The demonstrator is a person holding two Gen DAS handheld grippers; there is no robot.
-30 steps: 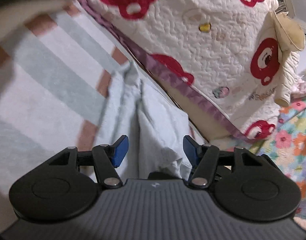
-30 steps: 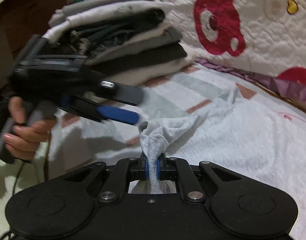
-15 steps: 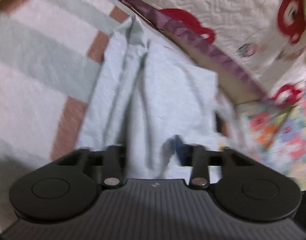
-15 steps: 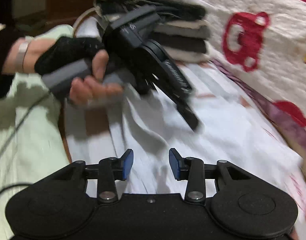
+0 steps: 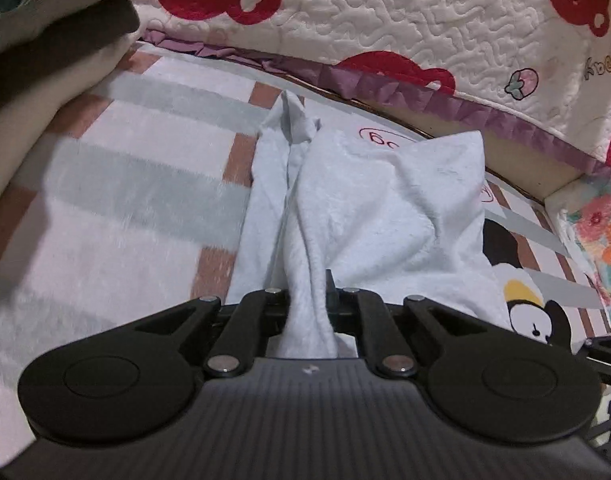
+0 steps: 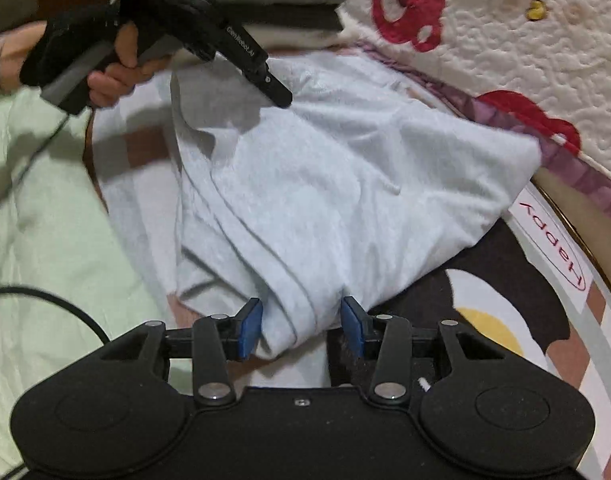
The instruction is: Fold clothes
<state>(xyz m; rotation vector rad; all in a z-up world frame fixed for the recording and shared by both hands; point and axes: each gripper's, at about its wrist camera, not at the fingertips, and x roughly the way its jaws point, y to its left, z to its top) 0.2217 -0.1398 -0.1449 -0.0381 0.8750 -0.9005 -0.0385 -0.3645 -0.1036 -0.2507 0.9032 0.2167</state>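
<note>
A pale blue garment [image 5: 385, 208] lies crumpled on a striped blanket [image 5: 125, 184]. My left gripper [image 5: 309, 308] is shut on a bunched ridge of the garment, which runs up from the jaws toward the far edge. In the right wrist view the same garment [image 6: 325, 184] spreads out ahead. My right gripper [image 6: 301, 328] is open, and a thick folded edge of the garment sits between its blue pads [image 6: 251, 328]. The left gripper [image 6: 277, 96] shows at upper left, held by a gloved hand [image 6: 105, 64], its tip down on the cloth.
A stack of folded clothes [image 5: 45, 20] rises at the far left, also in the right wrist view [image 6: 289, 12]. A white quilt with red bears [image 5: 425, 20] borders the far side. A pale green sheet [image 6: 45, 220] and a black cable [image 6: 65, 312] lie left.
My right gripper let go of the cloth it was holding, opened, and now straddles a fold near the garment's edge. My left gripper, open a second ago, has shut on a ridge of the garment.
</note>
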